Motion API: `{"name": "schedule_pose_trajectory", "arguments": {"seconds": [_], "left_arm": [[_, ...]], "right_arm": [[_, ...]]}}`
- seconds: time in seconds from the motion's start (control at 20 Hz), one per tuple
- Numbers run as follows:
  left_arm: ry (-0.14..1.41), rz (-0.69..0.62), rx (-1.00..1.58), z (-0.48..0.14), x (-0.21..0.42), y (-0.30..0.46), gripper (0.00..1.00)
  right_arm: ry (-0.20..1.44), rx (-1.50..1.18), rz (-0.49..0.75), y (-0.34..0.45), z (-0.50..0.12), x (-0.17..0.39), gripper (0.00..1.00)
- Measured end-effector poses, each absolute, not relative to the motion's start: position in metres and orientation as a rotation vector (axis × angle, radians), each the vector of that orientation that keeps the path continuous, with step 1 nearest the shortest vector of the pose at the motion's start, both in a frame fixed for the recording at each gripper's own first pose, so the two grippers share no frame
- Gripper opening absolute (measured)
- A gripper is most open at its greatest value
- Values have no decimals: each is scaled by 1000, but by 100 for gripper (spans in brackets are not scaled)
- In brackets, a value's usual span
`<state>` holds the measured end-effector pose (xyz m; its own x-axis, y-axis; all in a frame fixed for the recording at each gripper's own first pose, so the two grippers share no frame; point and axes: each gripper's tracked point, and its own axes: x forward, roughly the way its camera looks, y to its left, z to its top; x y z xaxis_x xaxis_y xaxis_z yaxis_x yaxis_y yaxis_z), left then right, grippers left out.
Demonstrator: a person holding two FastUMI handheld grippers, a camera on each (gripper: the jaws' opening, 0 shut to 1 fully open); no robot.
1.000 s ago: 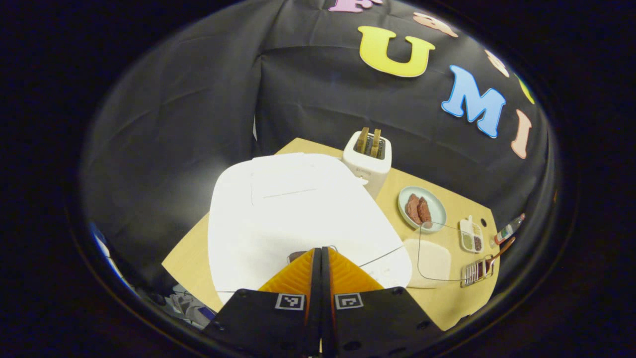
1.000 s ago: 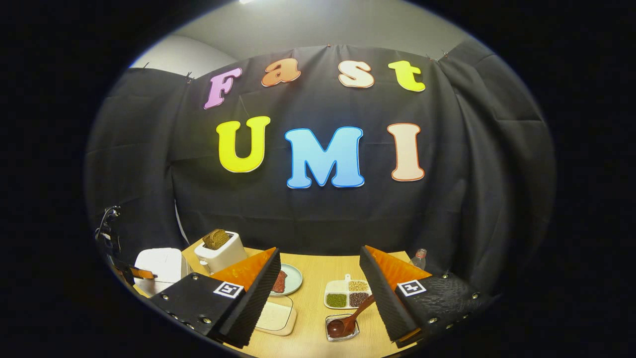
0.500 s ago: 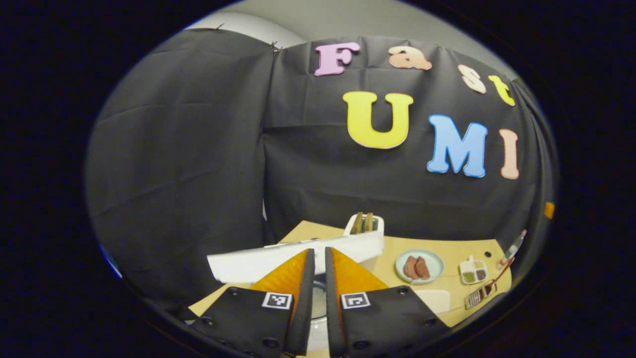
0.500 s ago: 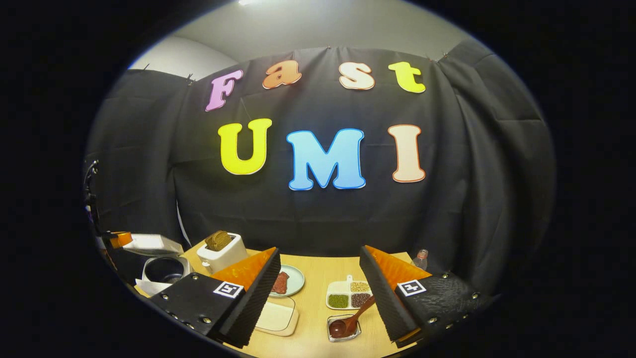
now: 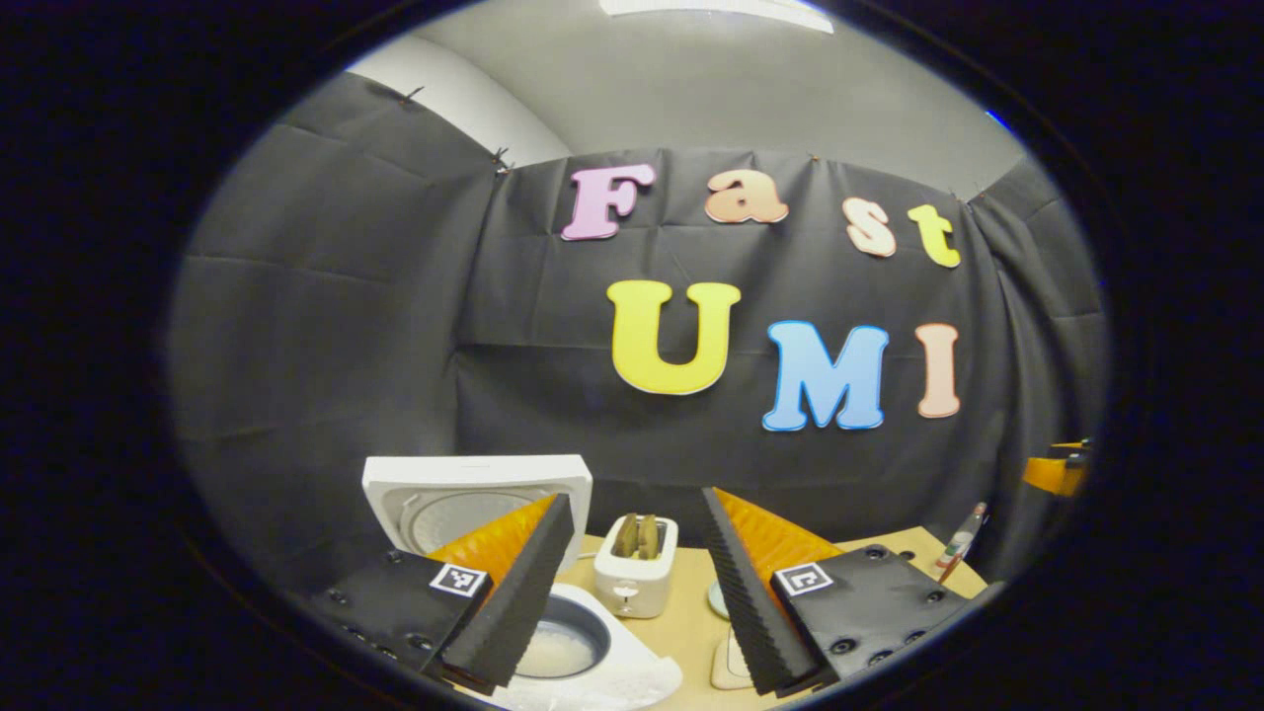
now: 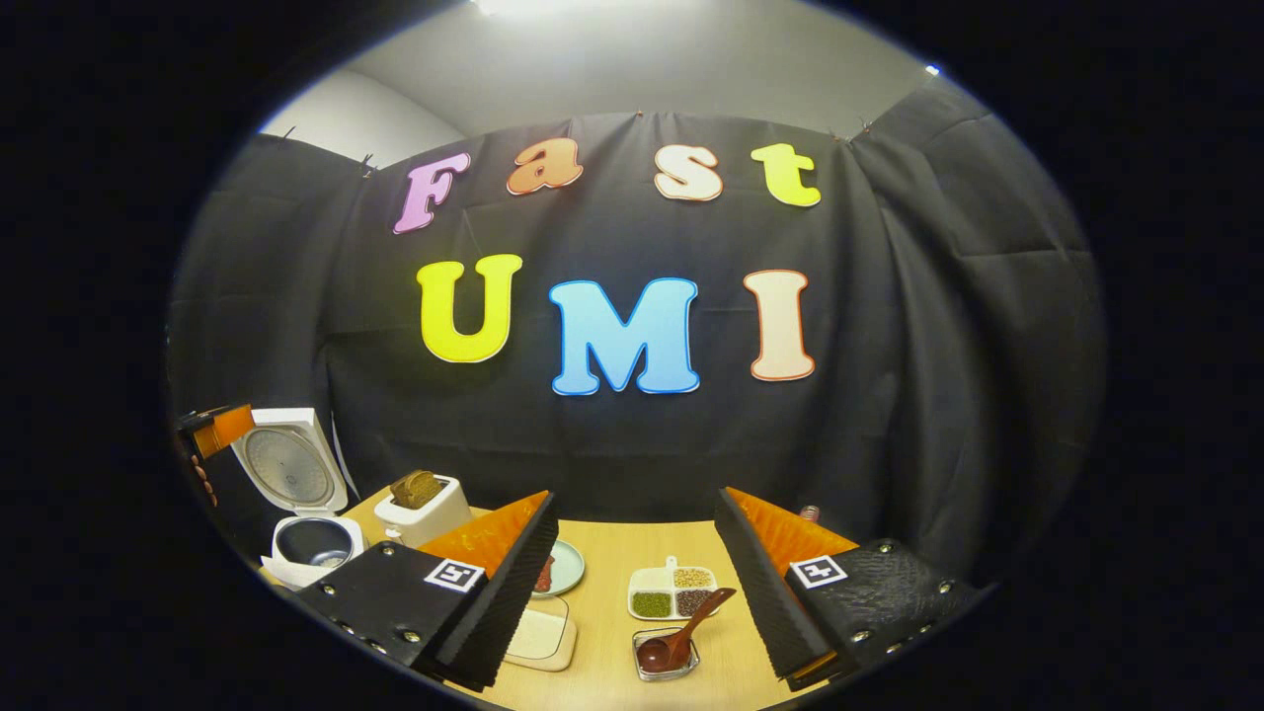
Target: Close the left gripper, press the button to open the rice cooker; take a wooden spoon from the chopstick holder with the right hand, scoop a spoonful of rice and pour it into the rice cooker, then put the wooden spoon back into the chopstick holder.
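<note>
Right gripper view gives you the wooden spoon (image 6: pixel 681 637) between your right gripper's (image 6: pixel 637 583) spread jaws; left gripper (image 5: pixel 632 583) (also spread) hangs over the open rice cooker (image 5: pixel 568 647).

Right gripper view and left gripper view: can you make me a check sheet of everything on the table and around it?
Surface: wooden table.
Job's things: rice cooker open, lid up; wooden spoon in its holder; rice container.
Clutter: toaster, meat plate, divided bean dish, bottle.
Grippers: left gripper open; right gripper open, empty.
Cables: nothing seen.
Surroundings: black cloth wall.
</note>
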<state>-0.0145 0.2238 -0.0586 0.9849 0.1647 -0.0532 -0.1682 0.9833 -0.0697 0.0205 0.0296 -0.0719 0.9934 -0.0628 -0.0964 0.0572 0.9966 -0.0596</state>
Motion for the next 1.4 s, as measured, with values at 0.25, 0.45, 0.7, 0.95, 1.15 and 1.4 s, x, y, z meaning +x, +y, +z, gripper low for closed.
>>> {"name": "schedule_pose_trajectory", "arguments": {"seconds": [0.25, 0.45, 0.7, 0.95, 1.15, 1.4], "left_arm": [[32, 31, -77, -58, -10, 189, 90], [48, -16, -77, -61, -6, 172, 92], [51, 5, -63, -60, -3, 158, 91], [34, 50, -74, -61, -4, 145, 91], [78, 98, -65, -69, -4, 136, 90], [98, 150, -12, -68, -5, 134, 92]], "right_arm": [[109, -48, -161, 8, -87, 7, 97], [139, -32, -205, -18, -110, 7, 97], [183, 17, -208, -46, -151, 29, 97], [247, 24, -164, -66, -207, 60, 97], [323, 51, -122, -75, -259, 88, 97], [402, 120, -85, -79, -308, 117, 97]]}}
